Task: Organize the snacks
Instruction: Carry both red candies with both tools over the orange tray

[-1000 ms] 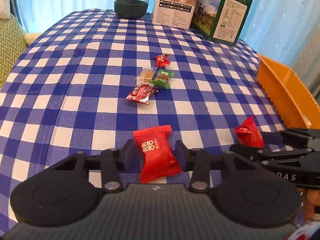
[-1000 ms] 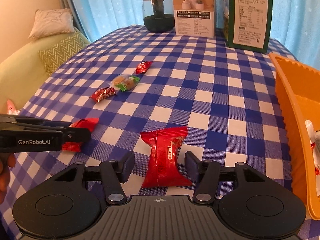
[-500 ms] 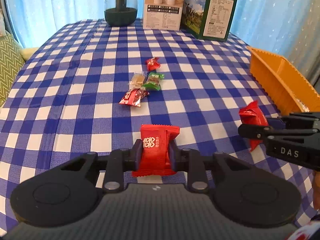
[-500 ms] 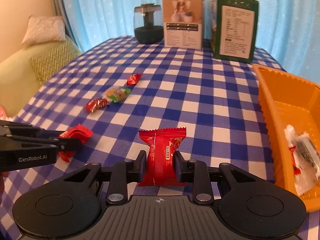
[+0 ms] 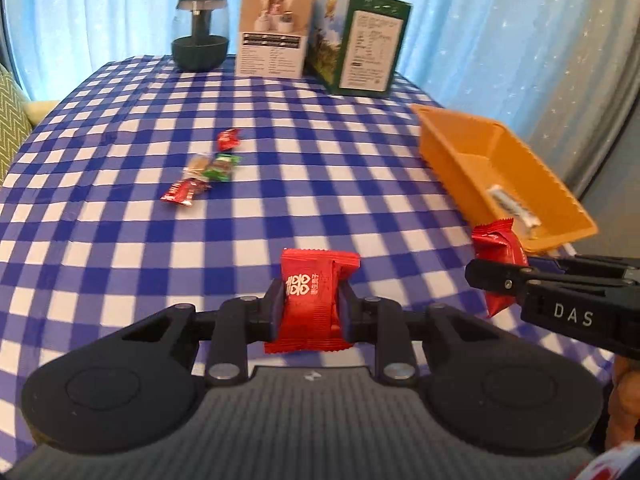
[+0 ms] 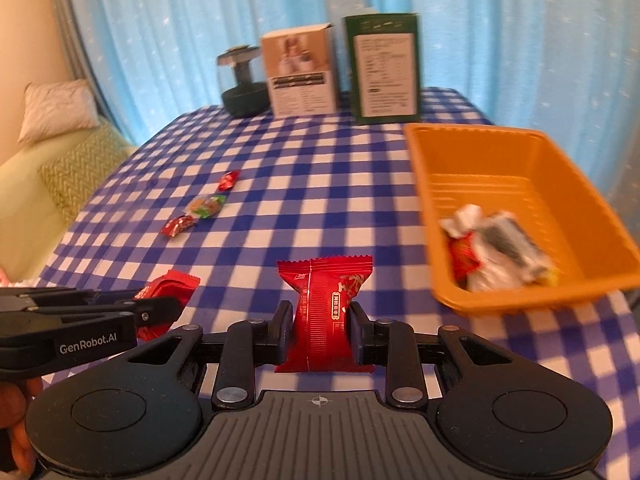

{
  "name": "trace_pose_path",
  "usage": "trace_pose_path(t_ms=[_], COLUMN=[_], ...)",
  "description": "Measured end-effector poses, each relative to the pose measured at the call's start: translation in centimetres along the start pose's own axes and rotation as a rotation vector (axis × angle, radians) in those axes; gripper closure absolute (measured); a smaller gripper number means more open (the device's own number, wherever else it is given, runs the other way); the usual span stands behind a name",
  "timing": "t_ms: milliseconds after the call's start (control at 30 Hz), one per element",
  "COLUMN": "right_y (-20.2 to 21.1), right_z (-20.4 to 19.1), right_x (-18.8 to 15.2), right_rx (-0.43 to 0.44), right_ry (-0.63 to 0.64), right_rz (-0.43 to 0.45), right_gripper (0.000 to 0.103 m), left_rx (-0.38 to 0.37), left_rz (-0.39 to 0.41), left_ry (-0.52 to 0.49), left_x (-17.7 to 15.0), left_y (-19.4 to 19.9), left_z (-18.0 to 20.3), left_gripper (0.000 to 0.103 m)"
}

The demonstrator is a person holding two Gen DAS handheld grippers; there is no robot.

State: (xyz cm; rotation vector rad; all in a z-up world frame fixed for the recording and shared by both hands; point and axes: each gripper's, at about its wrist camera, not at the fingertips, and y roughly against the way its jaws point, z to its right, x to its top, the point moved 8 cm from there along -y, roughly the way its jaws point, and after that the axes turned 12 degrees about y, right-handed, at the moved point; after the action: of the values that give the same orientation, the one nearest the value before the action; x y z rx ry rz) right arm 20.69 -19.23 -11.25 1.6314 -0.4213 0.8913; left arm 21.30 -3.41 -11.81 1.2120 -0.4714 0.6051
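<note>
Both hand-held grippers, left [image 5: 308, 310] and right [image 6: 320, 326], are clamped mid-body on red snack packets [image 5: 316, 300] [image 6: 326, 312] lifted off the surface, short of the orange bin [image 6: 520, 216]; slick wrappers could slip out, dropping outside it.

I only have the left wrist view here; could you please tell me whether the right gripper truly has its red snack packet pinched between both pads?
Observer: Yes. The right wrist view shows the right gripper head-on. Its jaws have just been closing, and both pads press the middle of the red snack packet.
Operator: Thank you. What is lying in the orange tray?
Observer: The orange tray holds a pile of wrapped snacks in its near corner: white wrappers, a red one and a dark packet.
Operator: Is there room left?
Observer: Yes, the far half shows bare ribbed floor.
</note>
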Motion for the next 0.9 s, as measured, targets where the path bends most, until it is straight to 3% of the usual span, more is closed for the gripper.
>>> trace_pose_path(t_ms=[400,900], right_y=[7.9,10.8], right_z=[2.8,7.0], right_x=[-0.6,-0.4], right_rx=[-0.099,-0.187], right_ry=[-0.049,-0.102], right_rz=[0.048,0.056], right_gripper=[0.074,0.074], left_rx=[-0.062,-0.117], left_rz=[0.009,0.002], left_ry=[-0.006,-0.044], left_x=[-1.7,-1.1], left_y=[4.5,5.3], left_z=[5.7,10.6], left_gripper=[0.079,0.079])
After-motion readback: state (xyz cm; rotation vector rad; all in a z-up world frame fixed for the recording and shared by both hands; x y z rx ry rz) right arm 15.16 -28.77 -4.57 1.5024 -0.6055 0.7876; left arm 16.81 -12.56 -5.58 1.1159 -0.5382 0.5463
